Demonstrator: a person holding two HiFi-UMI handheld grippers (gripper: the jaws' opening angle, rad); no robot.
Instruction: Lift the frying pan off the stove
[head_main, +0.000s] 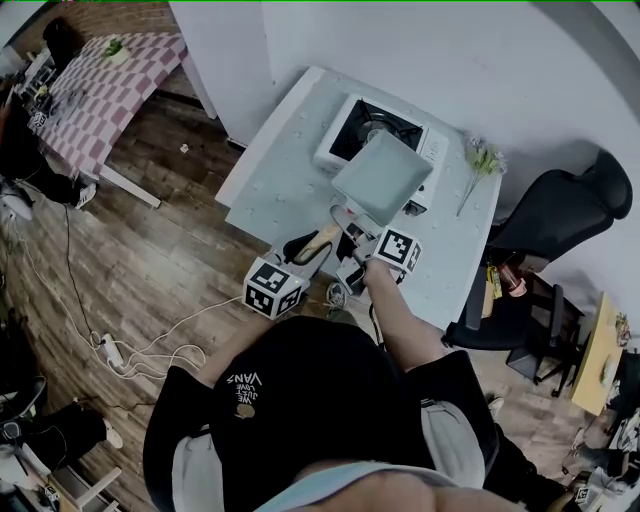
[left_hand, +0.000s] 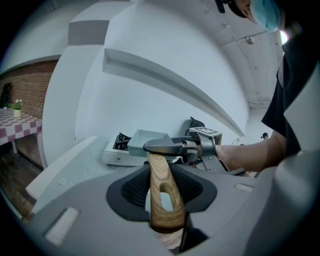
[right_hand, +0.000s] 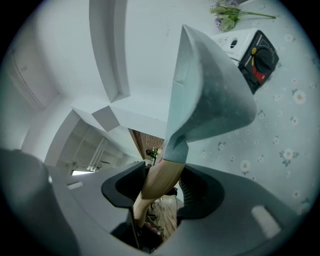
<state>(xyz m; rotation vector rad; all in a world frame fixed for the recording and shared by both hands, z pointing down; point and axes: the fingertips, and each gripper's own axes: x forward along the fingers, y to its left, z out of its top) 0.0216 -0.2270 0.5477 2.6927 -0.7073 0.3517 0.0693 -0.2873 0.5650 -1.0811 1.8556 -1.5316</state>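
A square grey-green frying pan (head_main: 383, 176) with a wooden handle (head_main: 317, 246) hangs tilted above the white table (head_main: 280, 175), just in front of the portable stove (head_main: 372, 125). My left gripper (head_main: 305, 256) is shut on the handle's far end, where the slotted wood (left_hand: 162, 197) runs between the jaws. Closer to the pan, my right gripper (head_main: 353, 241) is shut on the handle (right_hand: 161, 179). In the right gripper view the pan's underside (right_hand: 212, 97) rises above the flowered tablecloth. From the left gripper view I see the pan (left_hand: 149, 141) edge-on, with the stove (left_hand: 116, 154) behind it.
The stove's red-and-black knob (right_hand: 258, 56) faces the table's near side. A sprig of flowers (head_main: 482, 160) lies right of the stove. A black office chair (head_main: 565, 212) stands at the table's right. A checked table (head_main: 100, 80) stands far left, and cables (head_main: 150, 350) trail over the wooden floor.
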